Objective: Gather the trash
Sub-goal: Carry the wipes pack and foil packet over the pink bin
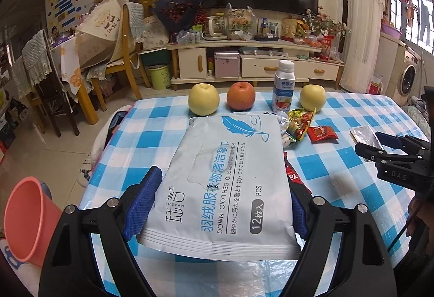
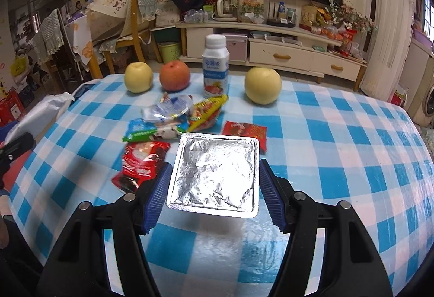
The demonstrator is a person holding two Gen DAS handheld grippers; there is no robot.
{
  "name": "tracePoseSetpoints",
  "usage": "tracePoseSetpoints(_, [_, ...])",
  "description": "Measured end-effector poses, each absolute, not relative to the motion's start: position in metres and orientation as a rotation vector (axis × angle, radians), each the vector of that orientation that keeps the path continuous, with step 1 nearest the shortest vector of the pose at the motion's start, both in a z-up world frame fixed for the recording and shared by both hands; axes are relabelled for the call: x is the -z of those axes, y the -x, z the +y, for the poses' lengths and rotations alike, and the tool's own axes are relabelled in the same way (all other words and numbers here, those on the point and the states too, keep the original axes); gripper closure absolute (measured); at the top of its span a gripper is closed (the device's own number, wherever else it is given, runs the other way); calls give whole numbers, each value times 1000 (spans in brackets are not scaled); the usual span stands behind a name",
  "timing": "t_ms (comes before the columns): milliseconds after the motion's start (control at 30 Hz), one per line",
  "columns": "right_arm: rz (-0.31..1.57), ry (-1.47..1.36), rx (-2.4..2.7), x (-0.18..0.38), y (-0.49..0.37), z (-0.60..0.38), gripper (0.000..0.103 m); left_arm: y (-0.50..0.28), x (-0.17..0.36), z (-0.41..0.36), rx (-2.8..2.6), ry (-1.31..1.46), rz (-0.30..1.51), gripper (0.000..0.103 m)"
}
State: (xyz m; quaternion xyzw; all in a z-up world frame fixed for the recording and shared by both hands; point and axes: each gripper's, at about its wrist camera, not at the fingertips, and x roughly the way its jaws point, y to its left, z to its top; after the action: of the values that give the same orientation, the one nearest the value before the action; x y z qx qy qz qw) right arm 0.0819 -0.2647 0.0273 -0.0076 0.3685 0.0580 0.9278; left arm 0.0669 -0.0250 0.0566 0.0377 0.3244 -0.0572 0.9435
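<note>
Blue and white checks everywhere

My surface point(image 2: 339, 134) is wearing blue-and-white checks; I'm seeing a white wipes pack point(image 1: 222, 188) with a blue feather, a silver foil tray point(image 2: 214, 175), two yellow apples, one orange-red apple point(image 2: 174, 76), and a pink bucket point(image 1: 27, 218).

R gripper point(image 2: 215, 183) clamps a foil tray point(image 2: 214, 175) by both sides, lifted off the checked worktop point(image 2: 339, 139). Rel. to tray: red wrapper point(image 2: 141, 161) just left, wrapper pile point(image 2: 173, 118) behind-left, small red packet point(image 2: 245, 131) behind it, milk bottle point(image 2: 215, 66) & 3 apples further back.
</note>
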Motion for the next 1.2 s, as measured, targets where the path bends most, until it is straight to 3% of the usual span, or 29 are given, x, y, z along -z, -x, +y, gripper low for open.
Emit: tracePoseSetpoints(1200, [648, 96, -294, -95, -62, -150, 38, -33, -86, 53, -14, -2, 617, 21])
